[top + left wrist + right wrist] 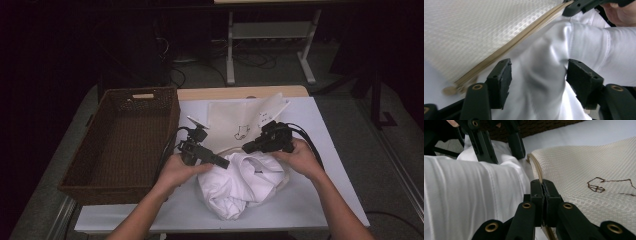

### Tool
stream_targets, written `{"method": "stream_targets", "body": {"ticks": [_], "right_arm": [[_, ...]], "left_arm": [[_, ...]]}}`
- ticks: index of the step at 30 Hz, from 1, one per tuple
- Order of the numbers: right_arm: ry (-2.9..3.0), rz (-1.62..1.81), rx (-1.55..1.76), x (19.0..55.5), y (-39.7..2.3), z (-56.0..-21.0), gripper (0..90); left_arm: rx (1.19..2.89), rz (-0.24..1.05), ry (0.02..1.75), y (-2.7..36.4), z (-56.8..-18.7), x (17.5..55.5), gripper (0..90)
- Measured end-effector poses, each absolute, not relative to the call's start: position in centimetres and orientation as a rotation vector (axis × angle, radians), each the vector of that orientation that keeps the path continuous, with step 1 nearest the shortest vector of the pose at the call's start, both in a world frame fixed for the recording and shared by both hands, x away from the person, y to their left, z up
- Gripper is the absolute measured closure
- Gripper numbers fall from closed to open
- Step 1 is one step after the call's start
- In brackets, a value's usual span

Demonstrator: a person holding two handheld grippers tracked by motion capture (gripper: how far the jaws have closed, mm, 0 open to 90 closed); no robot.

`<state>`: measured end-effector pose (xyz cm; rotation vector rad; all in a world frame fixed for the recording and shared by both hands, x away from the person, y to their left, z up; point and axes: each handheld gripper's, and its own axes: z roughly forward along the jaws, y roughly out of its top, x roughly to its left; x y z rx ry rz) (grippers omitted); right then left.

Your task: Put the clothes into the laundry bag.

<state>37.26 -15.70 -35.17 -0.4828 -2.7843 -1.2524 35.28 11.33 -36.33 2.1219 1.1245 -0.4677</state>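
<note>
A crumpled white garment (245,185) lies on the white table cover, partly at the mouth of a cream mesh bag (235,122) with a tan zipper edge (506,48). My left gripper (225,163) hovers at the garment's upper left and stands open. A fold of the garment (584,42) runs between the jaws, and the pads are not pressing on it. My right gripper (247,147) is shut on the bag's tan rim (539,173), holding it up beside the garment (461,190). The bag (586,165) carries a brown line drawing.
A brown wicker basket (115,102) stands at the left of the table, close to my left hand. Both cables trail back over the table cover (325,150). Beyond the far edge are table legs and dark floor.
</note>
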Motion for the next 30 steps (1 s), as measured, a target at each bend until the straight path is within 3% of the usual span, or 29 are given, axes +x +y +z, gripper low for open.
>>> {"method": "stream_targets", "body": {"ticks": [6,10,14,15,20,21,26,30], "right_arm": [[-2.782,-1.272,-0.49,37.4,-15.9,-35.1,87.2],[-2.78,-1.271,-0.499,37.5,-16.0,-35.1,87.2],[-2.779,-1.275,-0.492,37.4,-15.8,-35.2,87.3],[-2.779,-1.274,-0.494,37.4,-15.7,-35.2,87.3],[-2.773,-1.278,-0.486,37.3,-15.5,-35.3,87.3],[-2.774,-1.278,-0.482,37.3,-15.5,-35.3,87.3],[-2.782,-1.281,-0.451,36.9,-15.1,-35.1,87.3],[-2.765,-1.306,-0.462,36.8,-15.4,-34.8,87.3]], "left_arm": [[2.169,-0.441,1.113,12.2,-36.2,34.1,31.4],[2.164,-0.499,1.141,12.9,-37.3,33.4,26.5],[2.229,-0.511,1.124,12.0,-37.8,32.9,27.7],[2.248,-0.494,1.129,11.6,-38.0,32.8,29.8],[2.309,-0.43,1.047,9.9,-38.5,32.6,62.6],[2.298,-0.437,1.035,9.8,-38.4,32.6,65.9],[2.131,-0.506,1.0,9.1,-36.8,32.9,73.4],[2.112,-0.513,1.039,8.1,-36.5,33.9,74.6]]}}
